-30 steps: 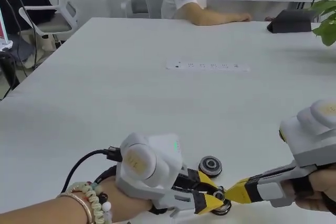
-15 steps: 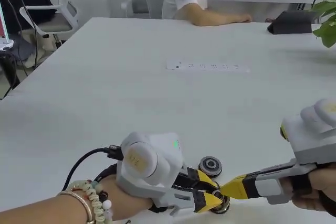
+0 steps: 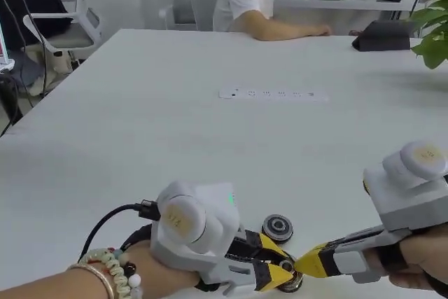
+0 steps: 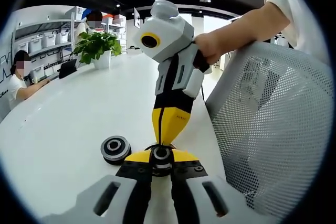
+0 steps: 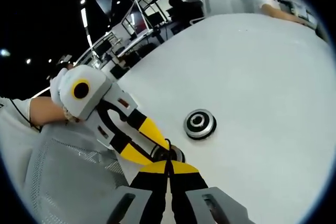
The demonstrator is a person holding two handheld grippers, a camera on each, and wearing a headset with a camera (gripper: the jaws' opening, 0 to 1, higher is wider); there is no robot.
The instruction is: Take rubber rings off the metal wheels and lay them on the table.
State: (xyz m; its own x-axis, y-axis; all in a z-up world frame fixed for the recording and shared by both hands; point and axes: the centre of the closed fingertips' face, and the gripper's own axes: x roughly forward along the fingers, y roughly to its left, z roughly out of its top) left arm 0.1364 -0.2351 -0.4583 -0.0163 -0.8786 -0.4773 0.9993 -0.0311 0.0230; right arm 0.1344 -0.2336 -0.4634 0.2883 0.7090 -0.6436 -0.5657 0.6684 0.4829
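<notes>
The small round metal wheel with its black rubber ring [image 4: 160,154] is largely hidden. The left gripper [image 4: 161,159] pinches it between yellow-and-black wedge-shaped jaws at the near edge of the smooth white table [image 3: 175,138], so little more than the shiny hub and a dark arc of rim show. The right gripper [image 5: 168,165] has its yellow jaws pressed together to a point that meets that wheel's rim; whether any rubber is caught between them cannot be made out. A second wheel of the same kind [image 3: 278,227], a bright grooved hub inside a matte black ring, lies flat on the table just beside the jaws, its ring on. Farther up the table lies a long white power strip [image 3: 273,94], its sockets too small to count. In the left gripper view a grey mesh chair back [image 4: 273,129] is cut off at the edge.
</notes>
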